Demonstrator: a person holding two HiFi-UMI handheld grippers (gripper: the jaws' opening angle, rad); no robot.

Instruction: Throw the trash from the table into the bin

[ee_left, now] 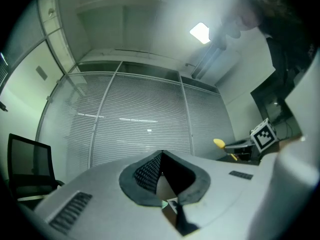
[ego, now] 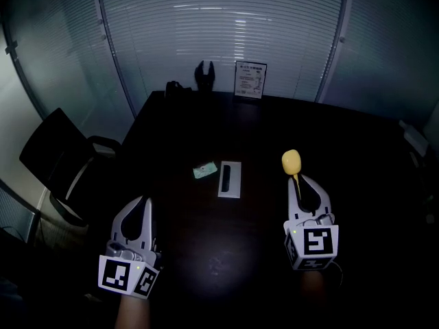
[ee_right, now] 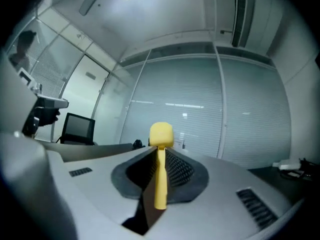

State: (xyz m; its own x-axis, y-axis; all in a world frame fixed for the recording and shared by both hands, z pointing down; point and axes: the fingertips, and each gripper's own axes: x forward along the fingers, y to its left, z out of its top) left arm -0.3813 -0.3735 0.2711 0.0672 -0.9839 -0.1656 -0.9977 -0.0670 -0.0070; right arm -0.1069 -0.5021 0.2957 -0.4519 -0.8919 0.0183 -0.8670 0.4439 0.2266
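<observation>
Status: your right gripper [ego: 300, 179] is pinching the yellow plastic stick with a rounded knob head [ego: 291, 161] by its shaft. The knob pokes out past the jaw tips, and the stick is held off the dark tabletop [ego: 206, 132] at near right. The right gripper view agrees: the pads are clamped on the shaft and the knob is up. Your left gripper [ego: 144, 203] is at near left, jaws pressed together with nothing between them.

Progress, as I read it: one item is picked up but not binned. No bin shows in any view, so I can't confirm anything as disposed.

Left on the table, mid-centre:
- a small pale green crumpled wrapper [ego: 205, 171]
- just right of it, a white rectangular card [ego: 234, 184] with a black comb-like strip [ego: 226, 176] lying on it

Both look like trash candidates. They sit near each other; I can't tell whether they touch.

Around:
- At the far table edge there is an upright printed sign [ego: 250, 79], a black two-pronged object [ego: 204, 76] and a dark lump [ego: 175, 88] beside it. They're probably not trash.
- A black office chair [ego: 58, 153] stands at the left of the table, with a glass wall with blinds [ego: 219, 33] beyond.
- Something pale sits at the far right edge, too dark to identify.

Obstructions: the table between your grippers and the remaining items is bare. The chair is the only bulky thing nearby, and it matters only if the bin is on that side.
</observation>
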